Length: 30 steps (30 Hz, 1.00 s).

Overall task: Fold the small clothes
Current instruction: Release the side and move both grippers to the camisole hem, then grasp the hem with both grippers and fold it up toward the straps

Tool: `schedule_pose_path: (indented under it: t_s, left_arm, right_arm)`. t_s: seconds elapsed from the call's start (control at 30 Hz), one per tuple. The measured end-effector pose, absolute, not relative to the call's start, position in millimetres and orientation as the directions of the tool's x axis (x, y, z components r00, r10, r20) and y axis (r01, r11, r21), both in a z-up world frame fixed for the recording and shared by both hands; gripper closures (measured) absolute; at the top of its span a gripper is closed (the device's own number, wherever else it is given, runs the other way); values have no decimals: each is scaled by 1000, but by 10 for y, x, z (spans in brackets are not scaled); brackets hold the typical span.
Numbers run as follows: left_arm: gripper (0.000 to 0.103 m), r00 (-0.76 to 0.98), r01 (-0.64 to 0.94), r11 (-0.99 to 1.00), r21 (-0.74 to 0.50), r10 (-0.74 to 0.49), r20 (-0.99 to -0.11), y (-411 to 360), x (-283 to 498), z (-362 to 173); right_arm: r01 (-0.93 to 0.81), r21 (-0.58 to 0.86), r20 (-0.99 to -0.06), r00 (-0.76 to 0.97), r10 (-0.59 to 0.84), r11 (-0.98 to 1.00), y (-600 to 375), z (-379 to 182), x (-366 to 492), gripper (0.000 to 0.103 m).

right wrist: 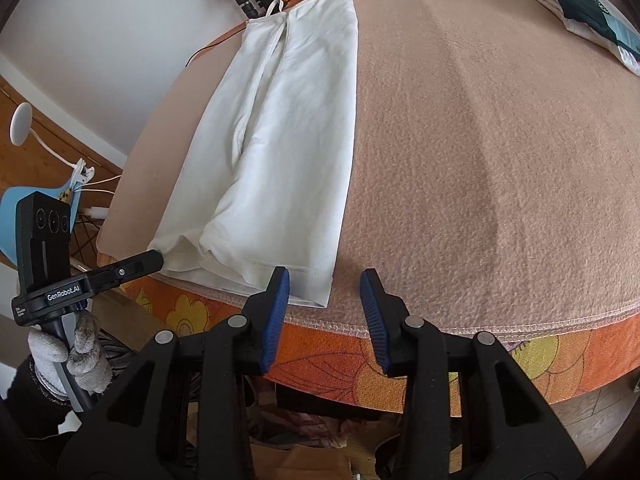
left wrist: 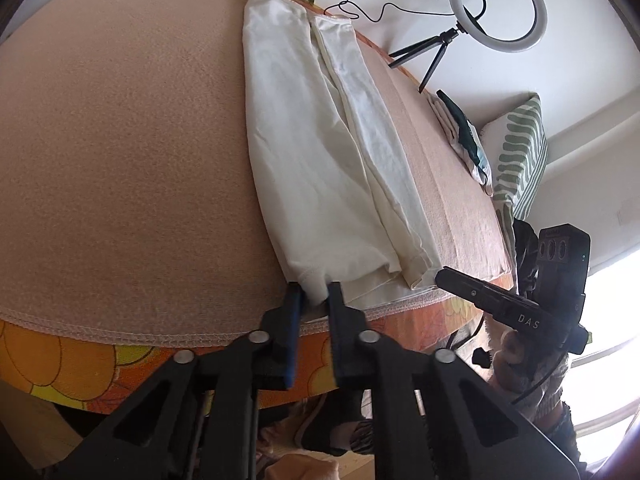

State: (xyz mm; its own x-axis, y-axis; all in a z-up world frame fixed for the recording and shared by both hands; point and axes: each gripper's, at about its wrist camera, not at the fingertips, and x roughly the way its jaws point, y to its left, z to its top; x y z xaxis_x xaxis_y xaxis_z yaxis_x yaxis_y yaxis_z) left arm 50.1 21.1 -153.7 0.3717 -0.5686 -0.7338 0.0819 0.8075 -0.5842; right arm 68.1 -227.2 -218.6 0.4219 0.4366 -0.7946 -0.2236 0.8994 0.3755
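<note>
A white strappy top [left wrist: 320,152] lies lengthwise on the pink blanket [left wrist: 120,160], its sides folded inward into a long strip, straps at the far end. My left gripper [left wrist: 314,292] is shut on the top's near hem corner at the blanket's front edge. In the right wrist view the same top [right wrist: 280,140] lies left of centre, and the left gripper [right wrist: 158,258] pinches its left hem corner. My right gripper [right wrist: 325,280] is open and empty, its fingers straddling the right hem corner just above the blanket [right wrist: 480,160]. The right gripper [left wrist: 440,274] also shows in the left wrist view.
A ring light on a tripod [left wrist: 496,4] stands at the far edge. Folded clothes [left wrist: 464,136] and a green-striped pillow [left wrist: 520,152] lie far right; the clothes also show in the right wrist view [right wrist: 584,12]. An orange flowered cover [right wrist: 400,364] hangs below the blanket's front edge.
</note>
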Motion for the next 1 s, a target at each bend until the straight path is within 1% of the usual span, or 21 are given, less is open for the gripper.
schedule_pose_path:
  t_s: [0.03,0.1,0.2,0.3,0.4,0.47,0.5,0.53,0.67,0.73,0.77,0.8,0.87,0.9,0.93,1.0]
  left_arm:
    - [98,380,92,813,-574,-562,-735,207,491,-1536]
    - [99,393,100,822,-560,-550,-737,214,479,-1520]
    - [100,427,111,833,-542,-532,-731,331,428,-1461]
    - [100,436,125,845,-521,-518,-736,392,378,-1467]
    - [100,406,145,849,-508,-519,-752,341,346,-1541]
    - [97,387,132,844,-520,-527,-756,359,351,-1572]
    - [92,378,126,829,-545,-548,-746,387,360,-1575]
    - [91,377,119,820,-560,-559,-738,416,370,-1571]
    - [90,375,86,806,-585,-570,-731,468,436,-1585]
    - [82,363,59,781,-621,-597,-716,489,459,-1603]
    - [82,363,60,779,-624,-600,-713,470,463,-1596]
    - [82,360,70,783,-618,-598,-716,443,468,-1586]
    - [86,360,97,799,-594,-584,-727,375,462,-1569]
    - [93,360,109,805,-583,-578,-732,350,462,-1565]
    - [98,358,117,806,-580,-579,-732,332,462,-1568]
    - [99,363,111,799,-590,-586,-725,347,461,-1568]
  right_arm:
    - [-232,363,-798,423,430,902,-2242,-2186,686,80]
    - [-247,380,-797,402,451,891,-2214,-2188,702,92]
    - [-246,372,-797,410,444,895,-2229,-2183,701,97]
    - [-250,402,-776,419,472,881,-2259,-2146,686,98]
    - [-263,360,-793,420,442,895,-2200,-2167,671,98]
    - [-256,370,-794,412,447,893,-2204,-2192,682,98]
    - [-253,377,-792,411,451,891,-2207,-2189,688,98]
    - [-252,384,-789,412,457,889,-2215,-2181,695,98]
    - [-228,447,-770,393,502,865,-2289,-2220,739,98]
    - [-221,482,-759,378,530,848,-2330,-2259,759,97]
    - [-217,497,-752,375,542,840,-2354,-2270,765,97]
    - [-212,514,-747,366,555,831,-2375,-2283,773,96]
    - [-209,537,-735,360,574,818,-2410,-2309,779,96]
    - [-203,550,-728,358,584,810,-2423,-2319,781,96]
    - [-201,560,-723,354,593,803,-2428,-2328,782,96]
    - [-206,565,-719,351,600,799,-2424,-2320,784,96]
